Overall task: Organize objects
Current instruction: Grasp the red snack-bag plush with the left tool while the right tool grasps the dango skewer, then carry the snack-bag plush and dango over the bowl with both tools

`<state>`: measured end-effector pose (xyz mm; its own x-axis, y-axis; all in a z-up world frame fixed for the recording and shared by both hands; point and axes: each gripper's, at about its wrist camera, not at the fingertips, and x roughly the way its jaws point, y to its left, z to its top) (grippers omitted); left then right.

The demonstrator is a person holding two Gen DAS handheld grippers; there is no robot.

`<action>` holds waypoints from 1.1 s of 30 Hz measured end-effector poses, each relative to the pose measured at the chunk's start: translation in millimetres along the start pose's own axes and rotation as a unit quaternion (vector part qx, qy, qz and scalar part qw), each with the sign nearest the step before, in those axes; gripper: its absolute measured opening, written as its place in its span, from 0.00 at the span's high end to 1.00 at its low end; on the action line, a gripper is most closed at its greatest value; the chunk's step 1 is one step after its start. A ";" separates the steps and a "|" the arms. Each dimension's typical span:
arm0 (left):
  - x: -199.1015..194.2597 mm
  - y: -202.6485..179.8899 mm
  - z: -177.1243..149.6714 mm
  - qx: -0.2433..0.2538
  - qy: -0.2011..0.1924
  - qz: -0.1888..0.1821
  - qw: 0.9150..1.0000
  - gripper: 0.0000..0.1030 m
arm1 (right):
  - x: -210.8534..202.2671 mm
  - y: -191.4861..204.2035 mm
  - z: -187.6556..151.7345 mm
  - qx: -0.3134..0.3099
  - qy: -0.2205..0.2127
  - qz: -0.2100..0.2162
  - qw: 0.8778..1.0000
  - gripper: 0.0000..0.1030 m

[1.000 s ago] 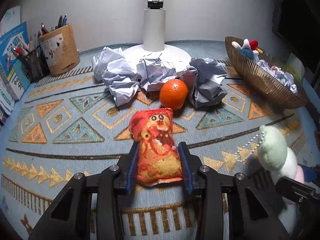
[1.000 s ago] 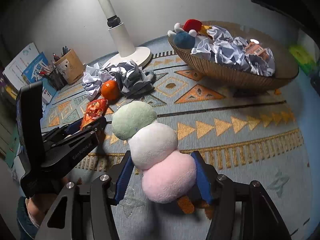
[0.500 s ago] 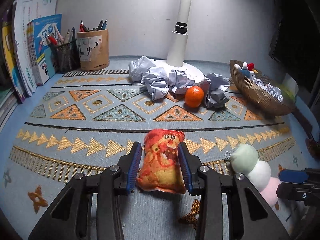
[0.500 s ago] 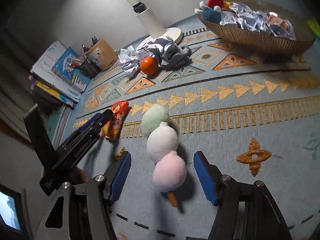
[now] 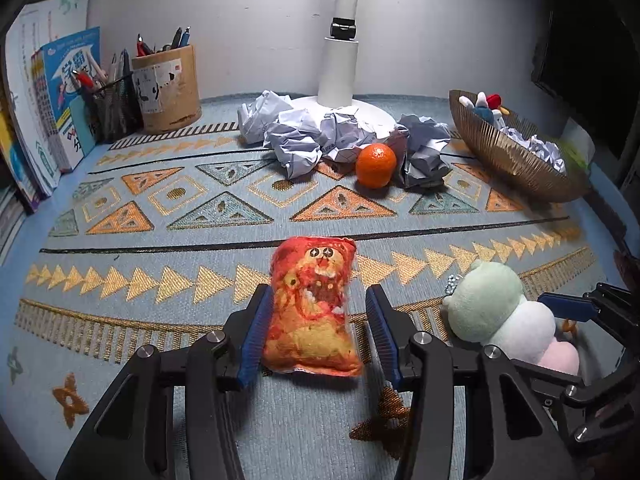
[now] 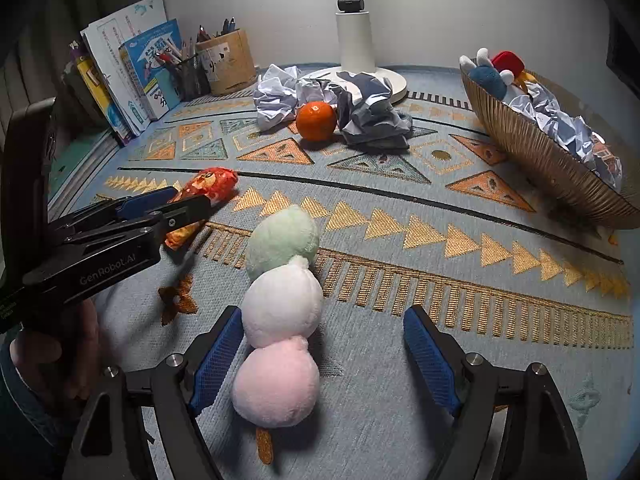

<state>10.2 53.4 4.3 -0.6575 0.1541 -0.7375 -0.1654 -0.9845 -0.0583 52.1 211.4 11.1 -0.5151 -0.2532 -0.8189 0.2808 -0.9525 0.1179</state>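
Patterned blue rug [image 5: 120, 248], white wall [image 5: 260, 20]

A blue patterned mat [image 5: 120, 280] carries, at upper left, books [image 5: 60, 100] and a pen cup [image 5: 168, 88], at top centre a lamp base [image 5: 340, 108], crumpled paper [image 5: 296, 136] and an orange [image 5: 375, 165], at right a woven basket [image 5: 512, 156], and at lower centre an orange plush pouch [image 5: 314, 308] beside a three-ball plush skewer [image 6: 280, 312].

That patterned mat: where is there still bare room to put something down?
The widest bare stretch on the mat lies left of the orange plush, before the pen cup. Another runs from the three-ball plush toward the basket. It is crowded round the lamp base: crumpled paper and an orange.
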 end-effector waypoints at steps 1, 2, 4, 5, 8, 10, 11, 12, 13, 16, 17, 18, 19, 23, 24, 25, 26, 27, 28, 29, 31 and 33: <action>1.9 -1.4 0.1 0.003 0.005 0.007 1.000 0.56 | 1.6 2.2 -0.6 -0.001 0.001 -0.001 1.000 0.22; 3.1 -1.7 0.1 0.006 0.008 0.012 1.000 0.56 | 3.0 5.1 -1.3 -0.004 0.003 -0.004 1.000 0.22; 8.8 0.0 0.4 0.003 0.024 0.017 1.000 0.56 | 4.4 12.1 -3.5 -0.018 0.005 -0.014 1.000 0.22; 10.9 0.9 0.6 0.001 0.029 0.019 0.999 0.56 | 4.2 15.2 -4.9 -0.025 0.004 -0.018 1.000 0.22; 10.0 -0.7 0.5 0.005 0.029 0.021 0.999 0.56 | 4.0 19.0 -8.1 -0.029 -0.003 -0.023 0.999 0.22; 9.5 -1.2 0.4 0.007 0.028 0.021 0.999 0.60 | 4.8 18.8 -10.0 -0.029 -0.007 -0.040 0.999 0.29; 9.0 -1.1 0.4 0.006 0.026 0.022 0.999 0.63 | 3.9 18.1 -10.3 -0.029 -0.012 -0.044 0.999 0.40; 8.1 -0.7 0.3 0.005 0.025 0.020 0.999 0.64 | 2.6 16.8 -10.3 -0.026 -0.015 -0.042 0.999 0.48; 6.9 -0.4 0.4 0.004 0.022 0.018 1.000 0.66 | 0.9 15.3 -10.1 -0.024 -0.018 -0.038 0.999 0.54; 2.1 -4.2 0.8 0.013 0.010 0.008 1.000 0.70 | -4.0 10.0 -11.7 -0.008 -0.025 -0.032 0.999 0.56; 0.2 -6.5 1.2 0.018 0.006 0.006 1.000 0.71 | -7.0 7.9 -12.3 -0.001 -0.028 -0.032 0.999 0.56; -2.1 -8.4 1.4 0.022 0.001 0.003 1.000 0.71 | -11.5 4.8 -12.5 0.006 -0.034 -0.030 0.999 0.56; -3.7 -9.1 2.3 0.022 -0.001 -0.002 1.000 0.71 | -18.0 0.5 -12.1 0.015 -0.042 -0.026 0.999 0.56; -16.9 -17.5 16.8 -0.002 -0.014 -0.047 0.999 0.71 | -56.8 -24.0 -0.8 0.046 -0.081 -0.035 0.995 0.56; -22.2 -23.8 25.4 0.001 -0.024 -0.056 0.998 0.71 | -69.3 -31.5 3.7 0.052 -0.094 -0.043 0.993 0.56; -26.4 -30.0 35.8 0.002 -0.033 -0.068 0.997 0.71 | -82.3 -40.1 9.0 0.060 -0.109 -0.049 0.991 0.56; -31.0 -37.4 47.9 0.001 -0.044 -0.081 0.996 0.71 | -95.5 -49.7 14.6 0.070 -0.124 -0.055 0.988 0.56; -34.7 -45.3 61.0 0.001 -0.055 -0.094 0.994 0.71 | -108.2 -60.3 20.9 0.081 -0.139 -0.061 0.985 0.56; -37.1 -53.3 74.7 0.000 -0.064 -0.108 0.992 0.71 | -120.4 -71.8 28.2 0.092 -0.155 -0.070 0.981 0.56; -37.9 -61.8 90.3 -0.002 -0.072 -0.124 0.990 0.71 | -131.5 -84.6 36.4 0.105 -0.168 -0.077 0.977 0.56; -34.7 -79.3 120.6 -0.009 -0.088 -0.151 0.985 0.71 | -149.8 -113.2 54.3 0.141 -0.194 -0.085 0.967 0.56; -28.5 -98.8 145.9 -0.012 -0.106 -0.165 0.980 0.71 | -163.3 -141.6 70.4 0.175 -0.215 -0.086 0.957 0.56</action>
<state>-62.0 158.5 129.2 -0.7096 0.4766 -0.5191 -0.3801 -0.8791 -0.2875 39.4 375.6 167.7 -0.8361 -0.0628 -0.5450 -0.0877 -0.9654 0.2457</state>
